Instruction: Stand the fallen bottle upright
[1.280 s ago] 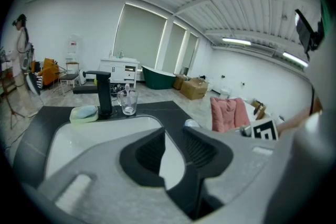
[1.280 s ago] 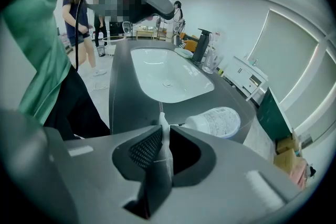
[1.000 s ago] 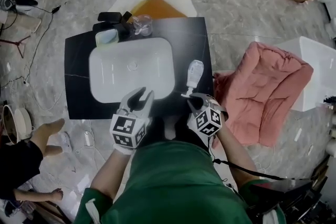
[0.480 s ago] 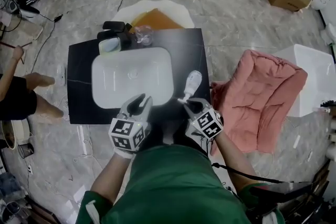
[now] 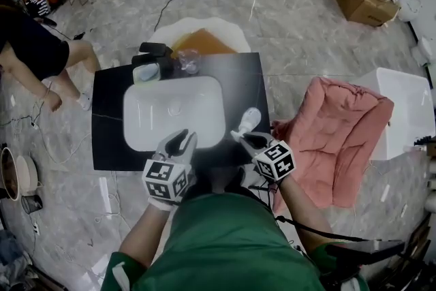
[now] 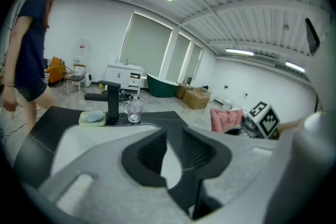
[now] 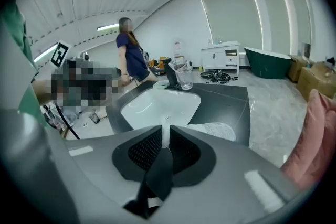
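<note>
At the right of the tabletop [image 5: 109,102], beside the sink [image 5: 131,120], the fallen bottle [image 5: 249,120] lies with the jaws of our right gripper [image 5: 240,137] pinched on its pump neck, so we should pivot it up slowly about its base, our left gripper [image 5: 178,142], jaws slightly parted and empty, ready to steady it

Bottle [image 5: 250,120]: small, translucent white, pump top. Lay on side, not upright, on black counter [image 5: 109,112], just right of white sink [image 5: 131,120], near front edge. Body pointed away from person. Pump end nearest, pinched between jaws of right gripper [image 5: 244,138].
</note>
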Motion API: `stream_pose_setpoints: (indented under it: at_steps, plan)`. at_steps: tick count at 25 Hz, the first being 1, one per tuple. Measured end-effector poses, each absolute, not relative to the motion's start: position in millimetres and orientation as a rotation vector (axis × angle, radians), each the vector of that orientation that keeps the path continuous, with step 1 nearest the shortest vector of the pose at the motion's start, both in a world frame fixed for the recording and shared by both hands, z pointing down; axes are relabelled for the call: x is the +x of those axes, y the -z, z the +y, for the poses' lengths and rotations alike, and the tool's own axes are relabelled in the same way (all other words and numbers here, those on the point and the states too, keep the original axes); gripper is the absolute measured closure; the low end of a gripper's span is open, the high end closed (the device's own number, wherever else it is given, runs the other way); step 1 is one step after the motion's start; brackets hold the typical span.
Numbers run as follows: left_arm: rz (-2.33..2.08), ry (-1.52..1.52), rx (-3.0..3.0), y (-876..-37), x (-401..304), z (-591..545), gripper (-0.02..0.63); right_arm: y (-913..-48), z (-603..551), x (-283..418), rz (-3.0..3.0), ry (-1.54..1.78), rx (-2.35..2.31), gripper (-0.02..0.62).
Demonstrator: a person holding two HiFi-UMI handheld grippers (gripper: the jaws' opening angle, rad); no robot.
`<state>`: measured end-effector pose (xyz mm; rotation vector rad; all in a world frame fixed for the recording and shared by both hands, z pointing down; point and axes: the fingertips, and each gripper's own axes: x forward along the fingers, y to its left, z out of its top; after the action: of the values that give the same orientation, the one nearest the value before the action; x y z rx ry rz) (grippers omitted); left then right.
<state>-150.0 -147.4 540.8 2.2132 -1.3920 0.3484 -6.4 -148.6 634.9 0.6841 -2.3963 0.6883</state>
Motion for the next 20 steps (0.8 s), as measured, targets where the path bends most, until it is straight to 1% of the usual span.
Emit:
stream_pose_setpoints:
  at_steps: [9, 20]
  plan:
    - [-1.439, -0.355, 2.226, -528.8, -159.3, -153.3, 0.518, -610.4, -169.2, -3.9, -2.453, -0.934, 0.768, 0.551]
    - [-1.455, -0.367, 2.242, -517.9, -153.2, -168.9, 0.522, -589.8, -215.9, 29.8, -2.482, -1.286, 0.943, 0.551]
